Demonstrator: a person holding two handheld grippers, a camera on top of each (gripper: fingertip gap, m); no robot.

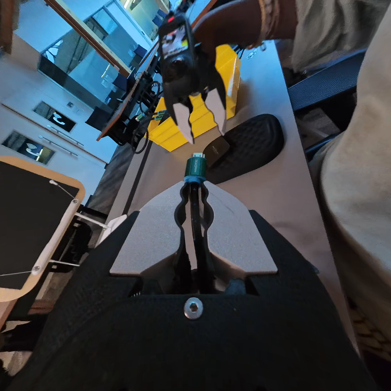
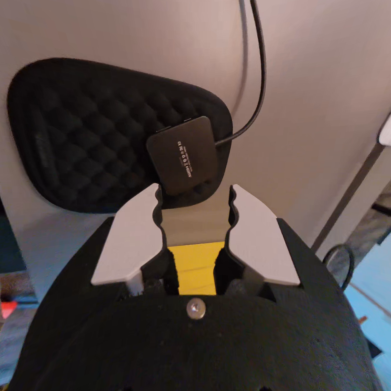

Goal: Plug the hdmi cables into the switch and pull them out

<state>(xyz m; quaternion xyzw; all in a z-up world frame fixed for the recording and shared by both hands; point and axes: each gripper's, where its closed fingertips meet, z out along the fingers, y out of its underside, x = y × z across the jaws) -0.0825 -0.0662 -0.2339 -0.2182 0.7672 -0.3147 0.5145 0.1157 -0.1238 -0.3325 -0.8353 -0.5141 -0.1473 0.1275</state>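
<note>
The left gripper (image 1: 193,186) clamps a black HDMI cable (image 1: 195,222) just behind its green plug (image 1: 195,167), which points at the switch (image 1: 215,152) toward 1 o'clock. The right gripper (image 2: 195,190) hovers with fingers spread and empty, the switch (image 2: 183,155) at its 12 o'clock on a black pad (image 2: 84,135). The plugging step seems underway. Next, steadying the switch and aligning the plug looks necessary. The grey surface (image 2: 296,84) offers room around the pad; a yellow box (image 1: 226,69) sits beyond.

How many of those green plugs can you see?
3. One plug is held in the left claw; two more dangle beside the yellow box. Others may be hidden.
</note>
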